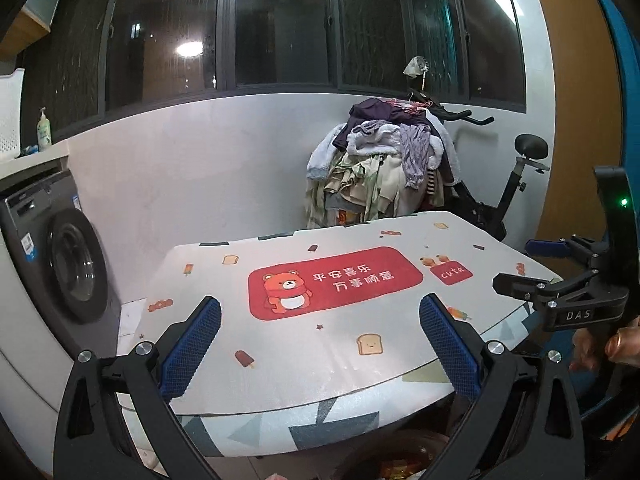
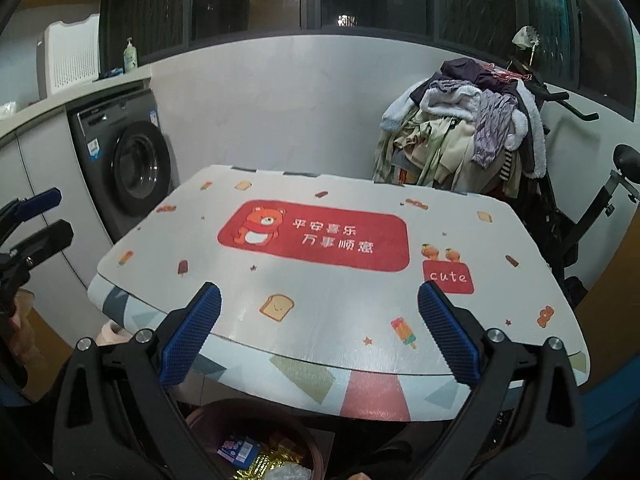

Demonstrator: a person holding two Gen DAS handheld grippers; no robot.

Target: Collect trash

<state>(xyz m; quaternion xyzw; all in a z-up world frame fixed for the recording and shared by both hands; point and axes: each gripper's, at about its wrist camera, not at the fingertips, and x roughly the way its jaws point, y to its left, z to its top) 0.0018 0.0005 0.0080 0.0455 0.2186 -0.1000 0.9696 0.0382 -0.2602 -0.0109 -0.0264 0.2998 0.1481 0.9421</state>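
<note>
A brown trash bin (image 2: 240,405) stands on the floor under the table's near edge, holding a blue wrapper (image 2: 236,450) and gold foil wrappers (image 2: 276,458). In the left wrist view only a dark slice of the bin (image 1: 384,446) shows at the bottom. The table (image 2: 160,248) wears a mat with a printed red bear panel, and nothing loose lies on it. My right gripper (image 2: 320,304) is open above the near edge with nothing between its blue pads. My left gripper (image 1: 320,312) is open over the table (image 1: 280,252), also with nothing in it.
A washing machine (image 1: 72,264) sits under a counter at left. A heap of clothes (image 2: 460,128) covers an exercise bike behind the table at right. A soap bottle (image 1: 43,130) stands on the counter. A hand (image 1: 616,344) grips the right tool.
</note>
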